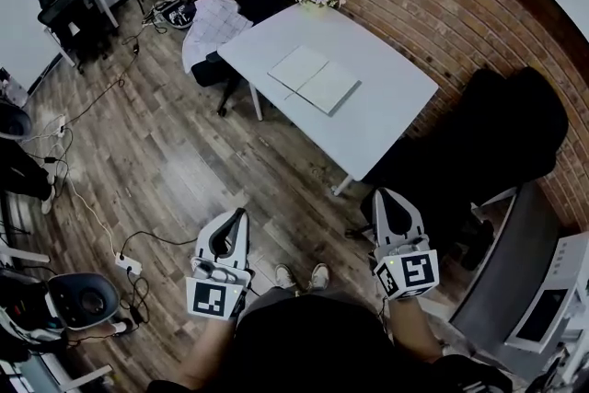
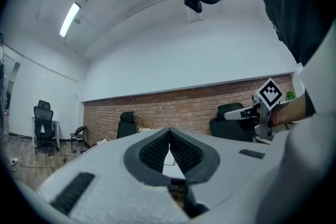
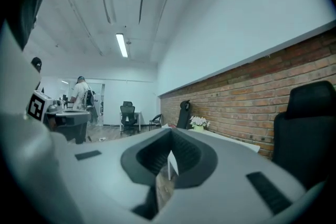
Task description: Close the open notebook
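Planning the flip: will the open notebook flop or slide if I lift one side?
The notebook lies flat and looks thin, so a lifted half probably bends. The white table looks smooth, so the notebook may slide when nudged.

No legible txt, nos. or brand names in any view. Only sign-like marks: b/w square code patterns on the cube (image 1: pixel 213 299) of the left hand-held gripper (image 1: pixel 241 214) & likewise on the right hand-held gripper (image 1: pixel 383 194). No letters in them.
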A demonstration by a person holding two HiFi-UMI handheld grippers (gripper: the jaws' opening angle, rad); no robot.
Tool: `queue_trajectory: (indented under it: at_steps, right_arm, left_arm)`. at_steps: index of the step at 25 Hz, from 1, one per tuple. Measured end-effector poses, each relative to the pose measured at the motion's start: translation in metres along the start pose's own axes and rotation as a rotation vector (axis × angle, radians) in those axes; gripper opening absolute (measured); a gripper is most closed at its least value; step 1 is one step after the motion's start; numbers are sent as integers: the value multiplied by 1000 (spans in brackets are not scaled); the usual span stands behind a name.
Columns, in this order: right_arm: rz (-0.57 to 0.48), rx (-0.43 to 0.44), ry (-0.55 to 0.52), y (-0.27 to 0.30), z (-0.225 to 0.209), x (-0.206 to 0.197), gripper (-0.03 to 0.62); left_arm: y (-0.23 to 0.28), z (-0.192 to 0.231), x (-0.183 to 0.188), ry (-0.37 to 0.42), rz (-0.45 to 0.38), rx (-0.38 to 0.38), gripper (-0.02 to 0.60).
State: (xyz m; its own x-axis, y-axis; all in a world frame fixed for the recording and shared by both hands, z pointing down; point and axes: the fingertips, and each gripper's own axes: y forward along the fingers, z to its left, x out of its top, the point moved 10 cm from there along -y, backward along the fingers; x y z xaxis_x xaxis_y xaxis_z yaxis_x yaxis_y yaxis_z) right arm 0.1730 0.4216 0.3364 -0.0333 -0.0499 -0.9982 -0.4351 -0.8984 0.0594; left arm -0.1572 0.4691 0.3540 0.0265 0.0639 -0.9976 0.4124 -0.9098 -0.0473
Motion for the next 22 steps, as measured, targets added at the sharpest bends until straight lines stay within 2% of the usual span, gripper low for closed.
queue_trajectory:
  at_steps: [8,12,18,22]
  right_arm:
    - [51,-33,-33,11,26,-8,14]
    - [77,-38,-25,22,30,-11,14]
    - [71,-38,-5,62,17,-17,14]
    - [80,-24,25,111,-7,-28,14]
  left_arm:
    - [-5,29,-24,-46,-3,-21,25]
    - [0,38,-31,-65,30,-41,25]
    - [35,59,-37,-47,42,-51,25]
    - [74,72,-47,-53,56,-47,25]
